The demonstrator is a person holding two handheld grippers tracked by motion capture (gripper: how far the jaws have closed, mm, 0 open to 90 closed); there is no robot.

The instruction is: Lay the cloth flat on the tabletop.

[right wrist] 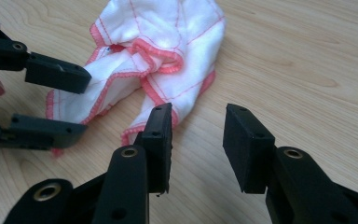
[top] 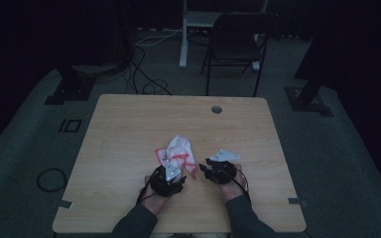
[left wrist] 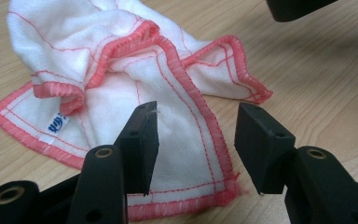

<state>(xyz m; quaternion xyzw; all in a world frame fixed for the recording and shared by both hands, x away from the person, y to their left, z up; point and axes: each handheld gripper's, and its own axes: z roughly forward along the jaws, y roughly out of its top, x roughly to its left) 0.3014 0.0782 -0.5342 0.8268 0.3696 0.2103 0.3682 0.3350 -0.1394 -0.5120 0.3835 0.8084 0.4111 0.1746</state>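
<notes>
Standing by: a pale wooden bench [top: 129,124] with bare wood on every side of the work, and a small round grommet [top: 217,109] set near its far edge.
Beyond the bench: a dark folding chair [top: 235,42], a white stand leg [top: 183,34] beside it, and loose cables [top: 144,74] trailing over the grey floor [top: 337,148].
In the way: nothing lies between either gripper and the cloth; in the right gripper view the left gripper's two black jaws reach in from the left edge, one over the cloth's hem and one just beside its corner.
Cloth, place: the cloth [top: 178,151] lies near the middle of the bench, a little toward the person's side, crumpled in a loose heap.
Cloth to left gripper: the left gripper [left wrist: 196,140] hangs right over the near flat corner of the cloth; the hem runs under the gap between the jaws, which stand apart and pinch nothing.
Cloth to right gripper: the right gripper [right wrist: 198,144] sits just to the cloth's right over bare wood; its left jaw is close beside a hanging corner, whether touching I cannot tell. The jaws stand apart with nothing between them.
Cloth, look: white woven fabric with a thick pink-red stitched hem, thin red lines crossing it, a small blue-printed label [left wrist: 58,123] near one edge, folds bunched high at the far side.
</notes>
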